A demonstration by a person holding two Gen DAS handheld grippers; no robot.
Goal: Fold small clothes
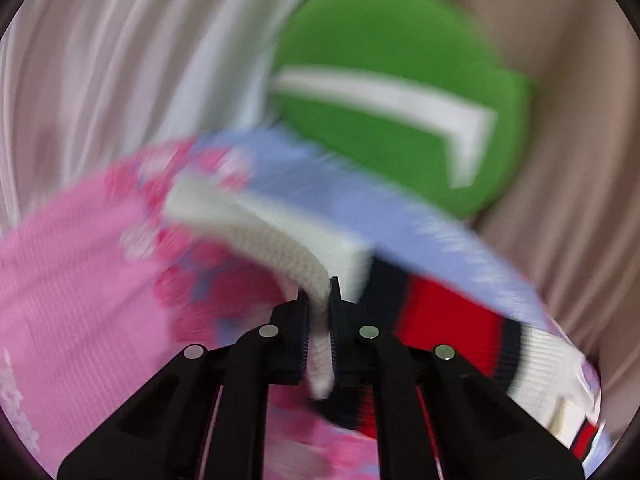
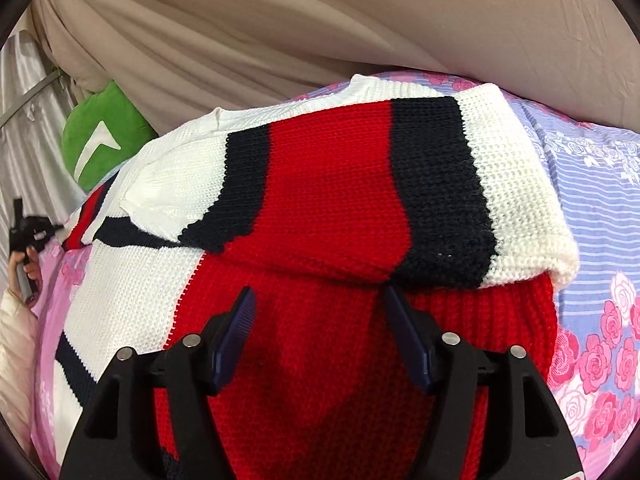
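Beyond your sweater, at the far edge of the bed, a green cushion [image 2: 106, 136] with a white mark leans against beige drapery [image 2: 280, 28], and pale curtain folds [image 1: 100, 60] hang to its left; nothing lies between your grippers and the knit. Beneath everything spreads a floral bedsheet [image 2: 600, 260], lilac stripes with pink roses. Your sweater [image 2: 328, 200], knitted in red, navy and white bands, lies on that sheet with one part doubled over the red body. Your left gripper [image 1: 320, 320] is closed tight on a white ribbed edge of the sweater, lifted off the sheet; that view is blurred. Your right gripper [image 2: 320, 332] is spread wide, holding nothing, fingers [image 2: 236, 332] just above the red knit.
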